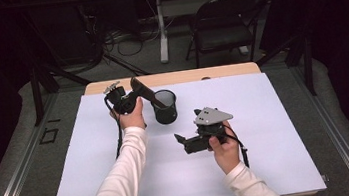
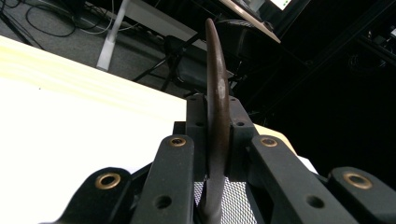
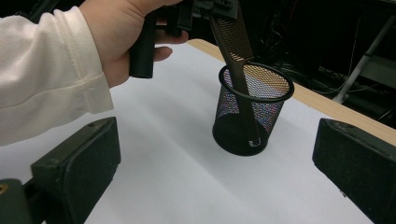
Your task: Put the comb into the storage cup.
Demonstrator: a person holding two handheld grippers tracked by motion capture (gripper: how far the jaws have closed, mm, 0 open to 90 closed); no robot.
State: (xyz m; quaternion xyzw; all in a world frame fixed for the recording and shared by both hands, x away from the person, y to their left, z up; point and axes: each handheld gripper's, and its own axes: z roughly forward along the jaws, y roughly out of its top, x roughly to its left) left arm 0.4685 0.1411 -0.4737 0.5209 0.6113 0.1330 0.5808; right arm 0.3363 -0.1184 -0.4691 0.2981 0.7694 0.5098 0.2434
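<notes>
Looking down from the high view, my left gripper [image 1: 135, 99] clamps a dark brown plastic comb [image 1: 144, 92] slanting into the black wire-mesh cup [image 1: 165, 107] on the white sheet [image 1: 267, 132]; my right gripper [image 1: 182, 141] hovers nearby, jaws apart. In the left gripper view, both jaws pinch the comb edge-on. In the right gripper view, its handle rests inside the cup.

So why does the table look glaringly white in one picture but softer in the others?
In the left gripper view the white sheet is blown out while the comb stays sharp. In the right gripper view the near jaws blur and the mesh cup is crisp. The high view is evenly lit with dark surroundings.
</notes>
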